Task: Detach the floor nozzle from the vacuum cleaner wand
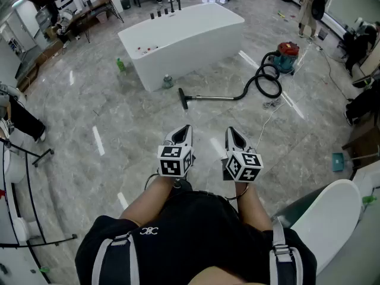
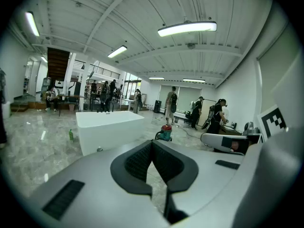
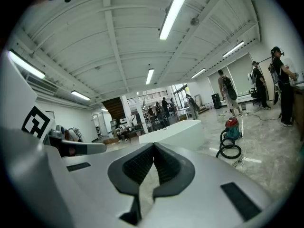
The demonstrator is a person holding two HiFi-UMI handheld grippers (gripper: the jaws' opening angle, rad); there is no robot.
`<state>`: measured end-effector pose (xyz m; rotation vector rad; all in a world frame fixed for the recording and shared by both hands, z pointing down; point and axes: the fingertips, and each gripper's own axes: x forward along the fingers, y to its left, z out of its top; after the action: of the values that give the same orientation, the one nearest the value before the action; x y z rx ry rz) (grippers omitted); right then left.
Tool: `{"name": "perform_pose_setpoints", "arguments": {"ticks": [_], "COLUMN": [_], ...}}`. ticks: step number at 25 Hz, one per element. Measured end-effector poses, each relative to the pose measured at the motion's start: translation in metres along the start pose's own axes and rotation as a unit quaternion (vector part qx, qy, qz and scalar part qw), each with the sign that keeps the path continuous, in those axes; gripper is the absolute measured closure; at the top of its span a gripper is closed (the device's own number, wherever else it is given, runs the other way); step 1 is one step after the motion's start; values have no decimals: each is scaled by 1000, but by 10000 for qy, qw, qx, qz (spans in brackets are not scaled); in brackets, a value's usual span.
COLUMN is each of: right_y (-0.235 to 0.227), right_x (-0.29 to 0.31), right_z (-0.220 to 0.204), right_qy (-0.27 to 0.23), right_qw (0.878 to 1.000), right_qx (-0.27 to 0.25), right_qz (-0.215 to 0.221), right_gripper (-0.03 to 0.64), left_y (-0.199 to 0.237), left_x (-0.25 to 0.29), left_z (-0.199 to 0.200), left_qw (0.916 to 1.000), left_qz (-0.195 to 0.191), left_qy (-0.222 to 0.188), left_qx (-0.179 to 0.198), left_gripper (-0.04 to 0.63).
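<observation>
Left tongs [image 1: 186,127], right tongs [image 1: 232,130] (both closed); one floor nozzle [image 1: 183,98].

Floor nozzle [image 1: 183,98] near bathtub [image 1: 196,47]

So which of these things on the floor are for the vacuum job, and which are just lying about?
For the job:
floor nozzle, wand, hose, vacuum canister, left hand-held gripper and right hand-held gripper, both shut and empty.

Just lying about:
white tub, green bottle, can.
</observation>
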<state>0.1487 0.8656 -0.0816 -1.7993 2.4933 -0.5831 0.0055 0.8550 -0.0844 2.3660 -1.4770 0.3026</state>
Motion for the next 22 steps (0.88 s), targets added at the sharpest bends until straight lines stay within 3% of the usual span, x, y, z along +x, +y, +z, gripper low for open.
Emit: {"name": "perform_pose_setpoints", "arguments": {"ticks": [7, 22], "right_y": [-5, 16], "right_x": [57, 256], "right_z": [0, 64], "right_qy": [125, 202], "right_qw": [9999, 9991], "right_qx": [-51, -359], "right_qz": [-77, -133], "right_gripper": [602, 603], "left_y": [29, 172], "left_x": [47, 179], "left_z": [10, 101], "left_qw": [9998, 9994], "left_qz": [-182, -344], "left_qy": [40, 6], "left_qx": [-31, -104], "left_gripper": [591, 591]}}
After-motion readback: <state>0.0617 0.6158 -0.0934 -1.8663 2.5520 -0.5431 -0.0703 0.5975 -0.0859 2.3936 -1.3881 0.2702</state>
